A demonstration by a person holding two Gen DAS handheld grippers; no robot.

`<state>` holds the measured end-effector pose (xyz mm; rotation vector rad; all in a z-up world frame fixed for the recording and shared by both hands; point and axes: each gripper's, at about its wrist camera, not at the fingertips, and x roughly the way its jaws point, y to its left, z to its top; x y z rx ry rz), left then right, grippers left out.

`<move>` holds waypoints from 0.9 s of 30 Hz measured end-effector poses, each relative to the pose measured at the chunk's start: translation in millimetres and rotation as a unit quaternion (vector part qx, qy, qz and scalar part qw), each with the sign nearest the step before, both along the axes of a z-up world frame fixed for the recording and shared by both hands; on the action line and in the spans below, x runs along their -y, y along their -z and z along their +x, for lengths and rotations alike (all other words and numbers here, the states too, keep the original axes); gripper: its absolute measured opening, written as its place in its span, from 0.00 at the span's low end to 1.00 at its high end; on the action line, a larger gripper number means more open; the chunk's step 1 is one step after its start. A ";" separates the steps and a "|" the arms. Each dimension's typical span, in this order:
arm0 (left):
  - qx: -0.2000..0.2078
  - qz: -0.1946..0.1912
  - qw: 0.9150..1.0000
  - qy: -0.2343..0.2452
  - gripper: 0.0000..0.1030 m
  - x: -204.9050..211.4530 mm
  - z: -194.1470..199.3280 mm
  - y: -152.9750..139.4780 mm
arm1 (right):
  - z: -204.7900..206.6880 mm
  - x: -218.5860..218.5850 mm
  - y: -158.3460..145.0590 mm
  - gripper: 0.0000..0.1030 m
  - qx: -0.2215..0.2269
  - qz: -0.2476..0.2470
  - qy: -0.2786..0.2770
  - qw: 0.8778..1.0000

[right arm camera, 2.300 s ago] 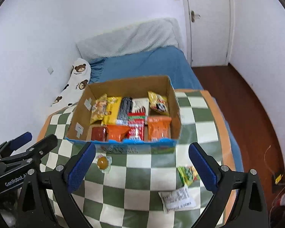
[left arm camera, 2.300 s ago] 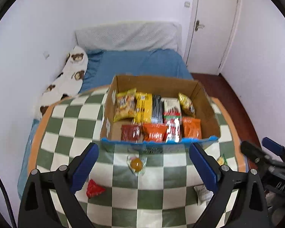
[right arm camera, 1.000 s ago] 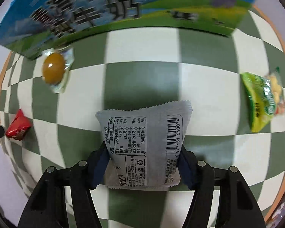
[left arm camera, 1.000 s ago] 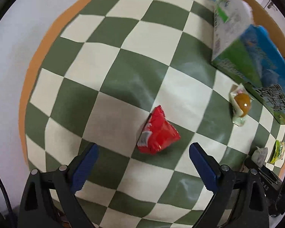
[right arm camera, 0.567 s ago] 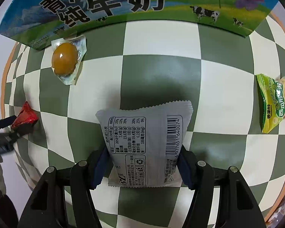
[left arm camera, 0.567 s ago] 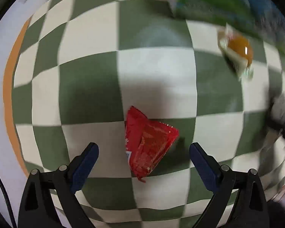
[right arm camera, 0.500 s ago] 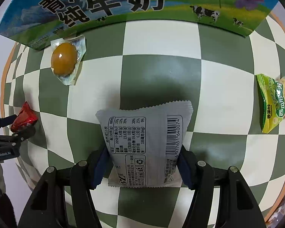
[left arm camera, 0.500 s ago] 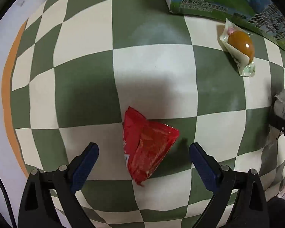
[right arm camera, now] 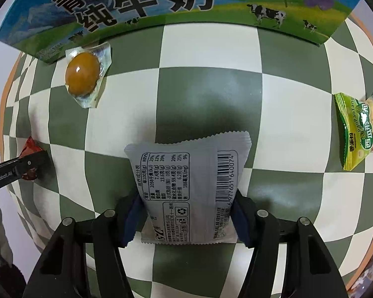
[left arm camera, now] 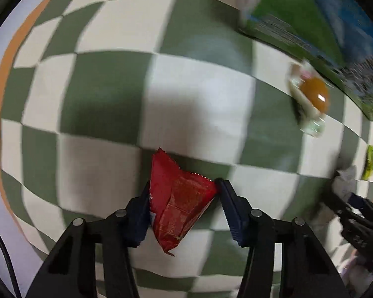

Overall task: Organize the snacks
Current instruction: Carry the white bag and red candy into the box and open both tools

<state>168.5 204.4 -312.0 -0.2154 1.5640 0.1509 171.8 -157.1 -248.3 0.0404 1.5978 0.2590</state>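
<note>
A green-and-white checked tablecloth [right arm camera: 206, 94] covers the table. The left gripper [left arm camera: 184, 198], wide a moment ago, has just closed on the red packet [left arm camera: 179, 198]. Only the right view shows the right gripper [right arm camera: 186, 213] clamping the grey packet [right arm camera: 186, 188] near the printed box [right arm camera: 161, 2].
</note>
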 end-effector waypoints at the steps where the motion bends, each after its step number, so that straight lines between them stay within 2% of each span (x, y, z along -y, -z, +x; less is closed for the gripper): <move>1: 0.000 -0.013 1.000 0.000 0.48 8.2 -3.5 -0.2 | -1.2 1.4 0.0 0.61 -0.003 0.002 -0.001 1.000; 3: -0.004 -0.031 0.999 0.007 0.48 27.5 -10.3 0.8 | -5.2 6.5 -0.5 0.61 -0.008 0.005 0.001 1.000; 8: -0.008 -0.044 0.999 0.028 0.48 63.9 -19.6 4.5 | -13.4 17.3 -1.4 0.61 -0.016 0.007 0.003 1.000; 12: 0.004 -0.055 0.997 0.051 0.48 80.4 -15.5 -10.4 | -12.8 27.8 -16.1 0.61 -0.008 0.024 0.017 1.000; 17: 0.047 -0.079 0.993 0.073 0.48 84.8 -0.4 -60.2 | -4.7 36.7 -56.3 0.61 0.021 0.060 0.029 0.998; 19: 0.073 -0.093 0.990 0.076 0.48 92.2 23.7 -92.2 | 3.5 41.1 -81.7 0.61 0.036 0.081 0.032 0.996; 21: 0.101 -0.104 0.986 0.079 0.48 80.5 41.0 -123.2 | 15.7 44.0 -110.8 0.61 0.059 0.097 0.032 0.993; 25: 0.147 -0.111 0.978 0.094 0.48 82.1 79.6 -175.5 | 53.5 51.4 -165.8 0.61 0.107 0.127 0.035 0.985; 27: 0.159 -0.105 0.977 0.098 0.48 90.0 105.5 -192.0 | 80.0 51.7 -186.3 0.61 0.129 0.135 0.037 0.982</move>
